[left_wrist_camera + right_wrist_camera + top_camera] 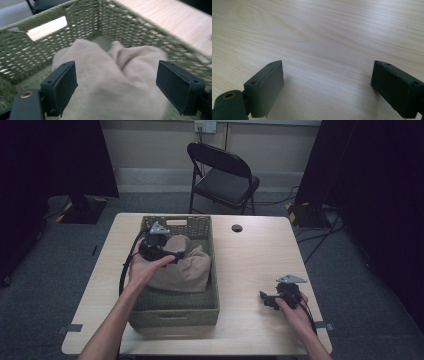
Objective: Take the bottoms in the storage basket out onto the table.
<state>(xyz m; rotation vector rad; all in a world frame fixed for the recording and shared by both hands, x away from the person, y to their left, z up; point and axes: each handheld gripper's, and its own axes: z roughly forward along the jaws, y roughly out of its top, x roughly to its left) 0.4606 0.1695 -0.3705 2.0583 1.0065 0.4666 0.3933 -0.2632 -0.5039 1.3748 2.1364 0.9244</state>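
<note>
Hovering over the green woven basket (pixel 210 265), the left claw (pixel 172 257) sits above the beige cloth (pixel 187 270). Left gripper view: jaws wide apart, cloth (pixel 112 82) between them, ungripped. Right gripper view: right claw (pixel 327 87) open, empty, over the desk (pixel 324 32).

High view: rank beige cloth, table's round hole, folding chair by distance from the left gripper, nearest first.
From the left gripper:
1. Beige cloth, directly under it inside the green basket.
2. Round hole, to the right on the table, past the basket.
3. Folding chair, on the floor beyond the table's far edge.
</note>
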